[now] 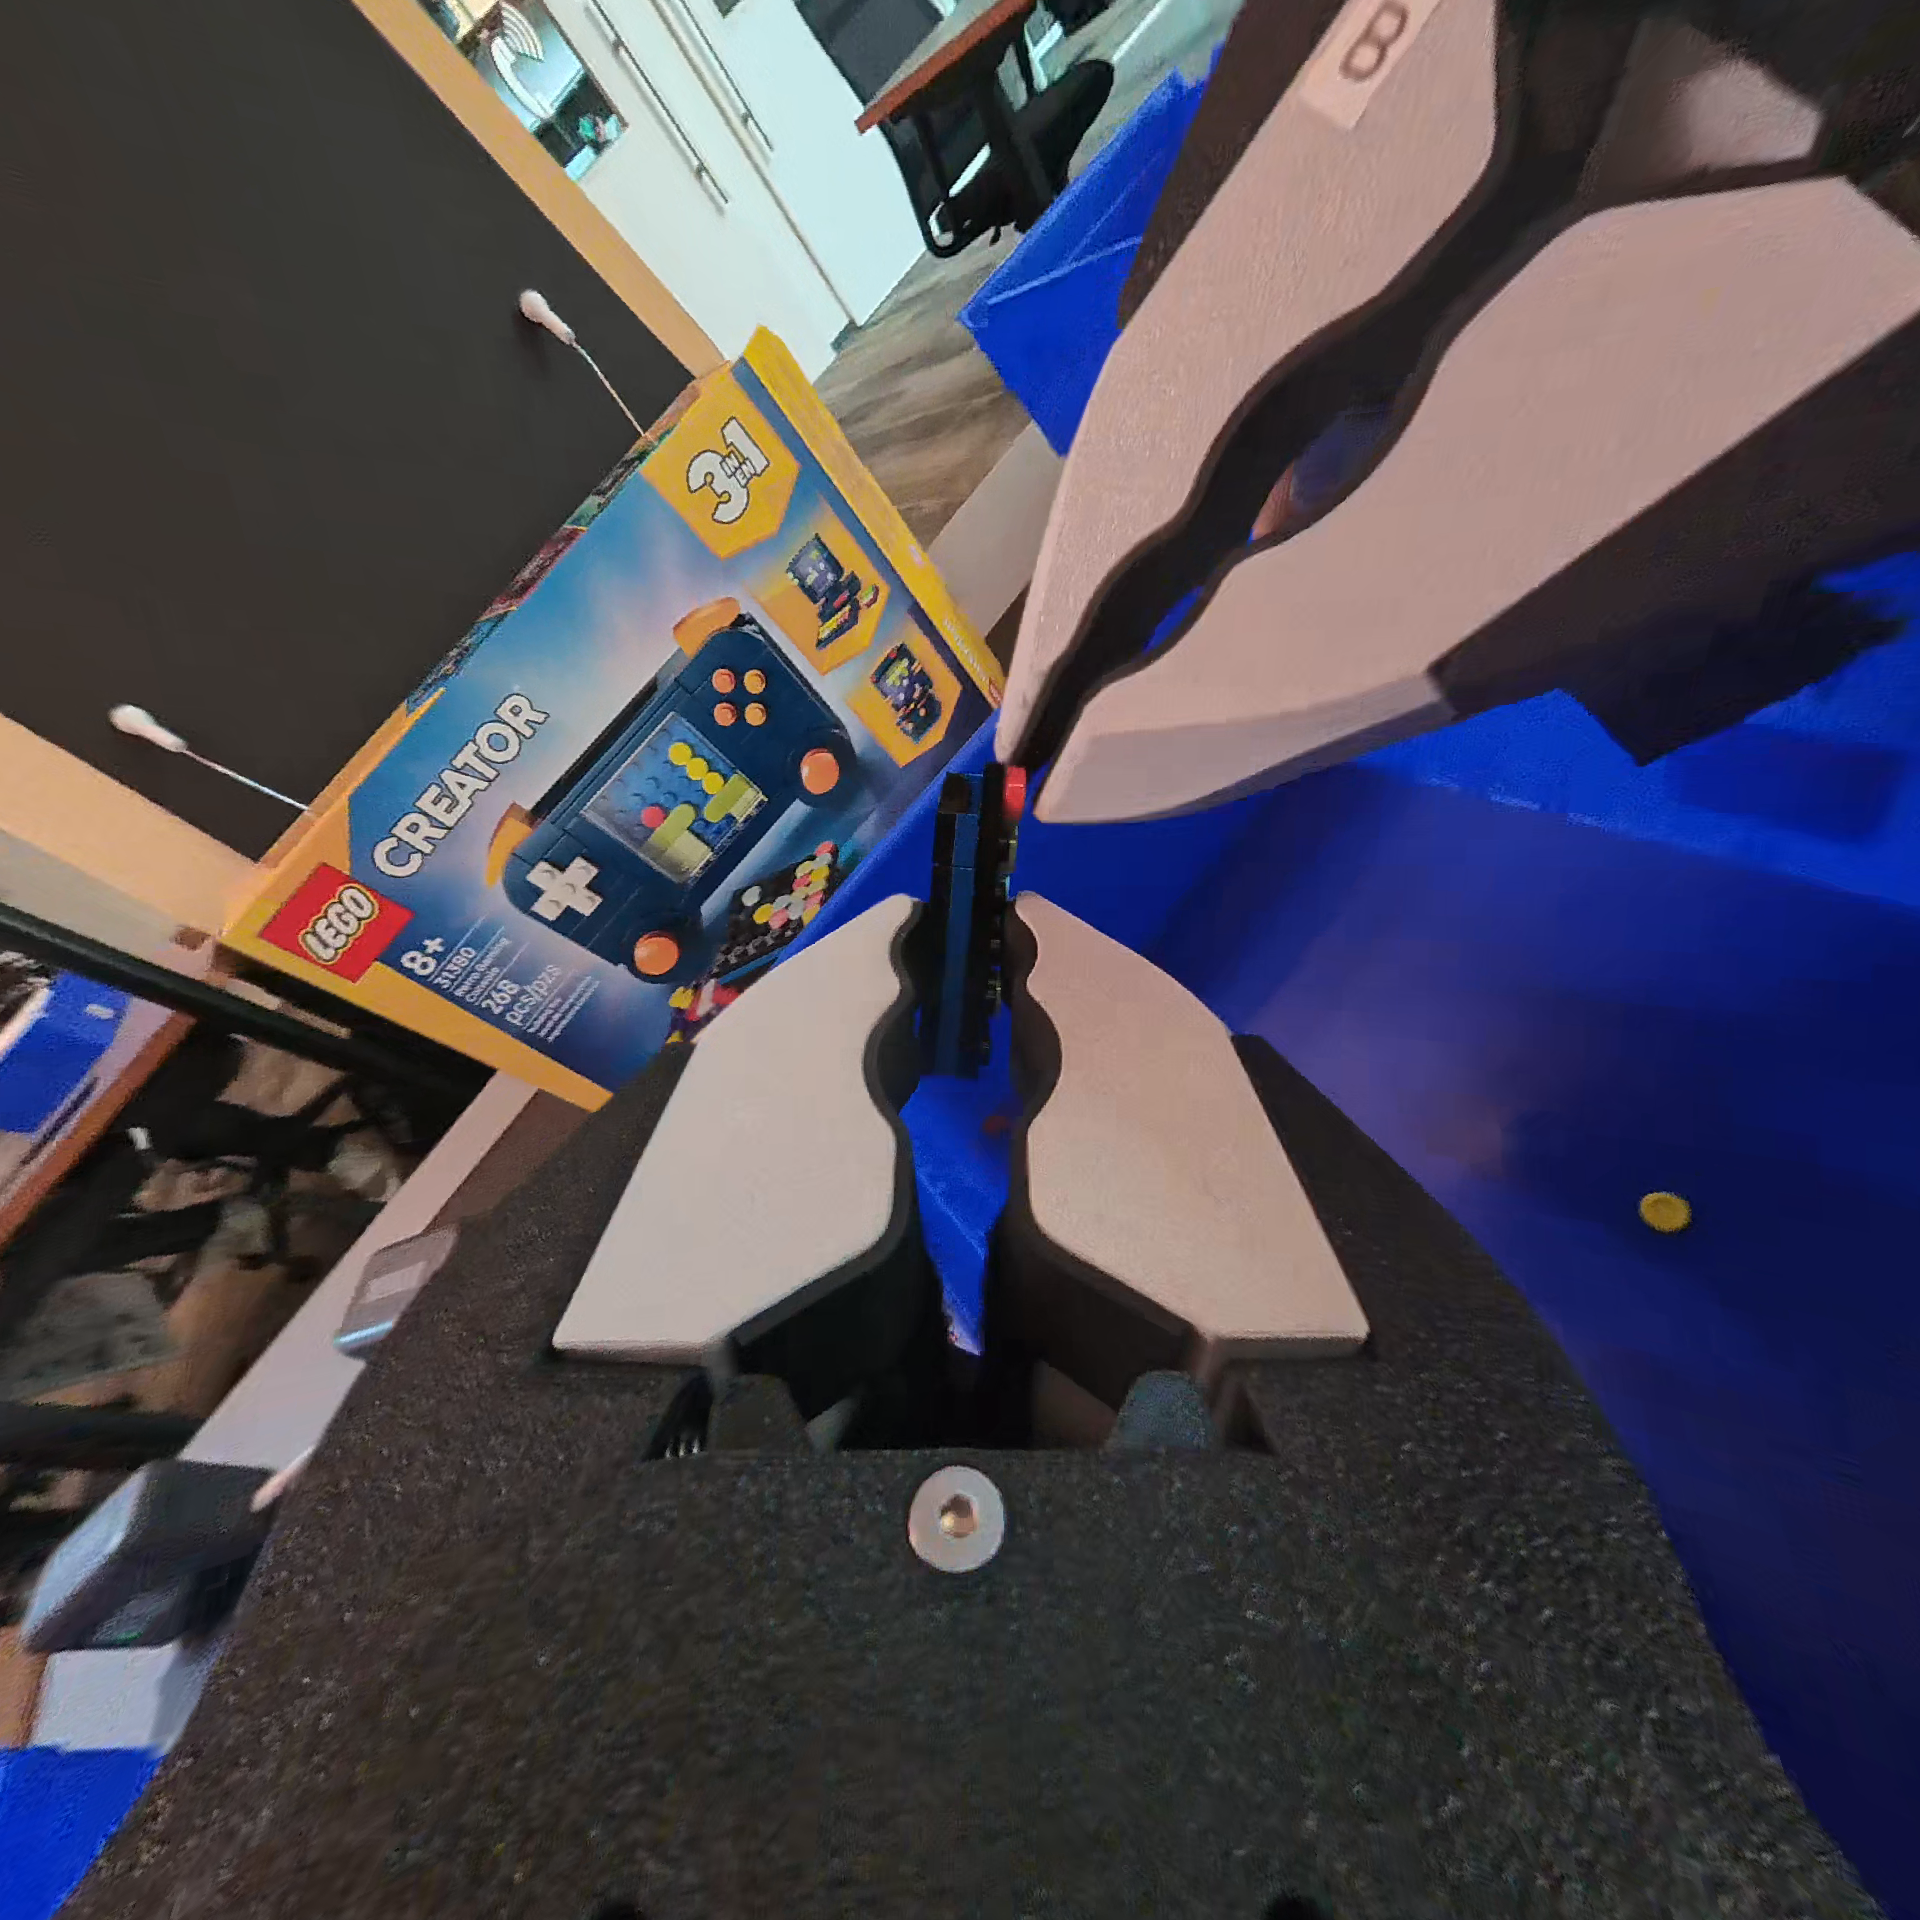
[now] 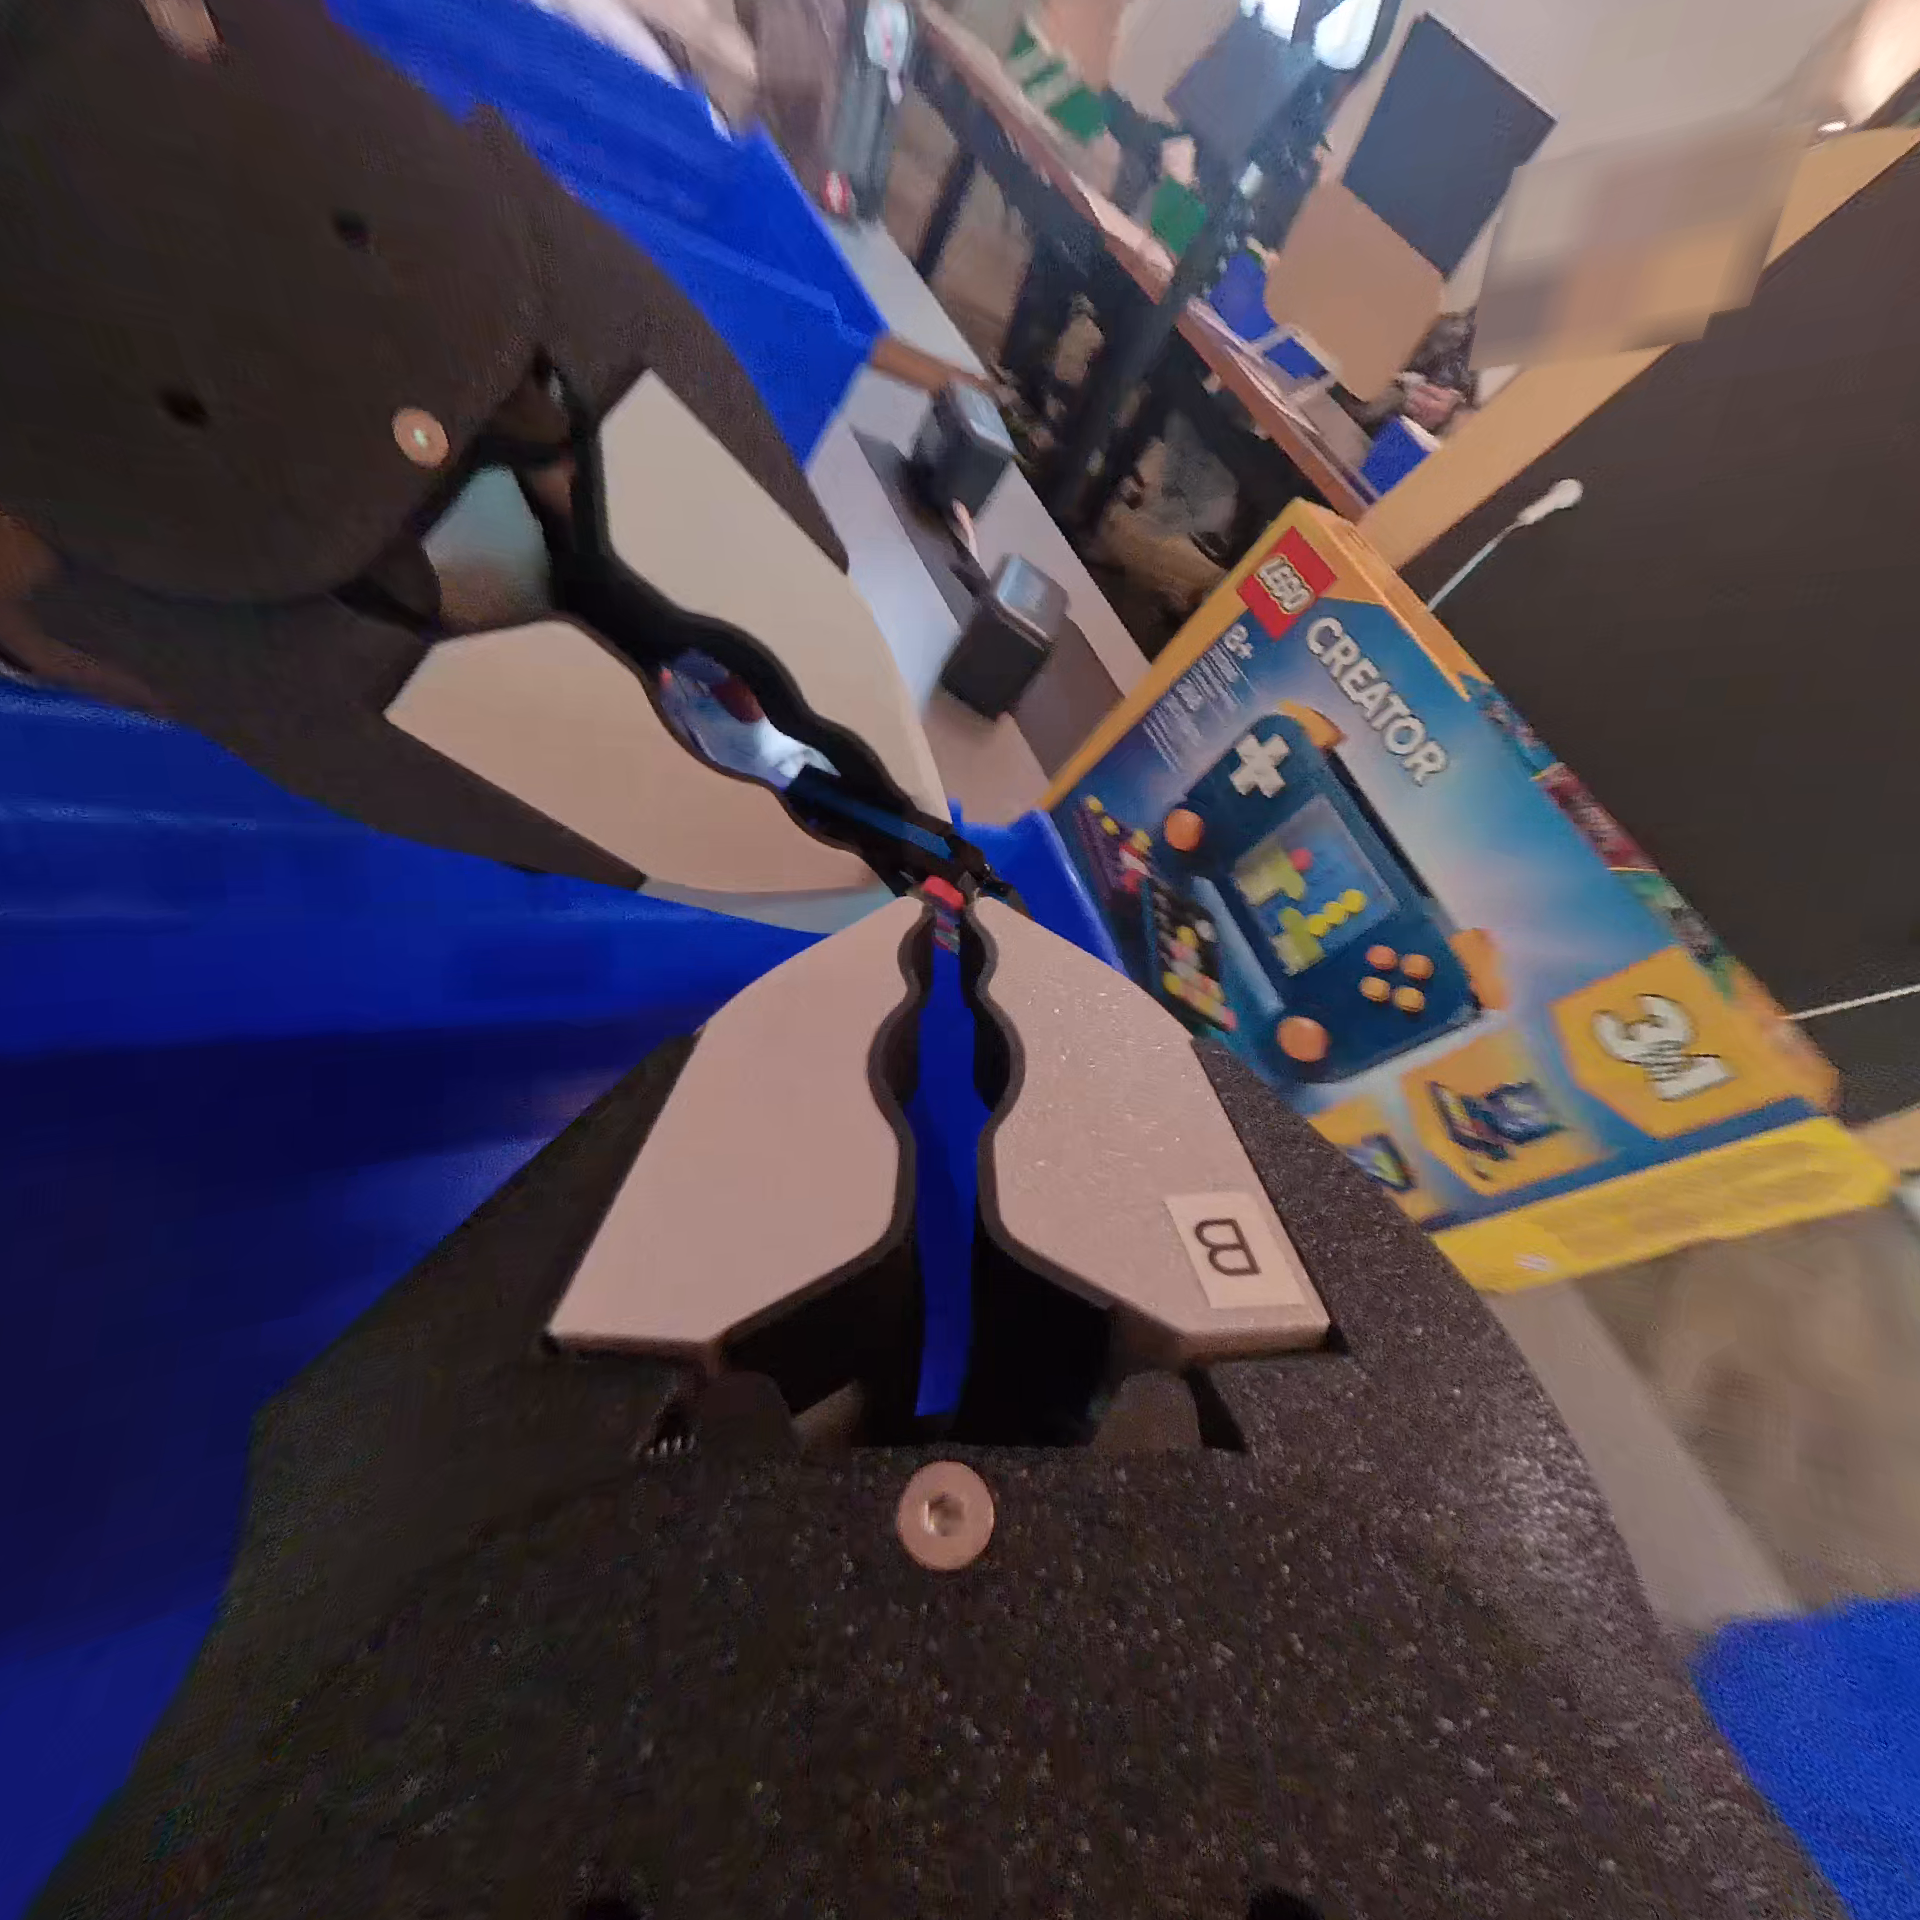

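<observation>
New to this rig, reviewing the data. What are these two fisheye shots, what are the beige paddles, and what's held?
There is no robot arm: a person carries a two-finger gripper in each hand, with a camera on each looking forward along its fingers.

In the left wrist view, the left gripper sits at the bottom, its beige fingers shut on a thin dark-blue brick assembly. The right gripper comes in from the top right, pinching a small red piece at the assembly's end.

The right wrist view shows the same meeting mirrored: right gripper below, left gripper at upper left.

Underneath lies a blue tray with one yellow stud. A toy brick set box stands behind.
</observation>
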Demonstrator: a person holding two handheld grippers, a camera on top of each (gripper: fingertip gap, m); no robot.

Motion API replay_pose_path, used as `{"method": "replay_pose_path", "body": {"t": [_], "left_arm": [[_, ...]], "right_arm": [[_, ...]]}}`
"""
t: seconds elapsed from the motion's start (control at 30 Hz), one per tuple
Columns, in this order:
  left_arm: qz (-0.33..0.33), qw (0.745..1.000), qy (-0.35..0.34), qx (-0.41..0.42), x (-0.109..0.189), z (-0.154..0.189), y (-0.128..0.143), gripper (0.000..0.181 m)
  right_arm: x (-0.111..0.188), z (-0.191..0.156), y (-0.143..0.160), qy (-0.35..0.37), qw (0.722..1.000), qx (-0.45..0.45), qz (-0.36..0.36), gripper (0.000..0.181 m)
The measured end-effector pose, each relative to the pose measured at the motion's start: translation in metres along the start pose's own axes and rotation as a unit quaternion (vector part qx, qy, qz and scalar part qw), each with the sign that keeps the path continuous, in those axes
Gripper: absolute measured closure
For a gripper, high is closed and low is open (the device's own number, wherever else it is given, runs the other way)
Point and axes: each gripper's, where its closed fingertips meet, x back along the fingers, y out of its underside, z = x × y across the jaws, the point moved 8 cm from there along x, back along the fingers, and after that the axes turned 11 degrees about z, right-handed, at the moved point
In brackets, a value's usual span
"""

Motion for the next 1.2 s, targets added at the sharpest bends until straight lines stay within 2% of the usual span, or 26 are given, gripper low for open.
{"method": "replay_pose_path", "body": {"t": [0.1, 0.23, 0.43, 0.67, 0.73, 0.83, 0.97, 1.03, 1.1, 1.13, 1.17, 1.2], "left_arm": [[0.017, 0.999, 0.009, 0.044, 0.003, -0.003, -0.004, 0.169], [0.036, 0.996, 0.01, 0.078, 0.005, -0.003, -0.008, 0.17], [0.058, 0.997, -0.03, 0.048, 0.009, -0.003, -0.014, 0.169], [0.069, 0.996, -0.047, 0.016, 0.012, -0.001, -0.018, 0.17], [0.067, 0.997, -0.036, 0.031, 0.012, -0.001, -0.018, 0.17], [0.059, 0.997, -0.018, 0.055, 0.011, -0.002, -0.016, 0.171], [0.044, 0.995, 0.002, 0.084, 0.01, -0.006, -0.012, 0.171], [0.027, 0.996, 0.018, 0.088, 0.008, -0.005, -0.009, 0.171], [0.023, 0.996, 0.015, 0.083, 0.007, -0.004, -0.008, 0.171], [0.018, 0.995, 0.023, 0.091, 0.006, -0.004, -0.006, 0.171], [0.027, 0.994, 0.015, 0.104, 0.004, -0.006, -0.006, 0.171], [0.005, 0.996, 0.008, 0.09, 0.004, -0.01, 0.0, 0.171]], "right_arm": [[0.003, 0.001, -0.004, -0.01, 0.998, -0.04, 0.04, 0.168], [0.004, 0.001, -0.009, 0.024, 0.997, -0.04, 0.063, 0.174], [0.006, 0.002, -0.016, 0.055, 0.994, -0.078, 0.062, 0.172], [0.006, 0.0, -0.016, 0.072, 0.995, -0.059, 0.039, 0.174], [0.006, -0.001, -0.017, 0.072, 0.996, -0.031, 0.034, 0.174], [0.004, -0.008, -0.017, 0.088, 0.992, 0.087, 0.001, 0.175], [0.002, -0.016, -0.015, 0.106, 0.965, 0.234, -0.047, 0.181], [0.0, -0.018, -0.012, 0.099, 0.959, 0.259, -0.067, 0.181], [0.0, -0.016, -0.009, 0.084, 0.964, 0.246, -0.061, 0.181], [0.001, -0.017, -0.007, 0.059, 0.963, 0.256, -0.063, 0.181], [-0.001, -0.026, -0.006, 0.004, 0.962, 0.267, -0.055, 0.181], [-0.006, -0.034, -0.006, -0.01, 0.963, 0.267, -0.049, 0.181]]}}
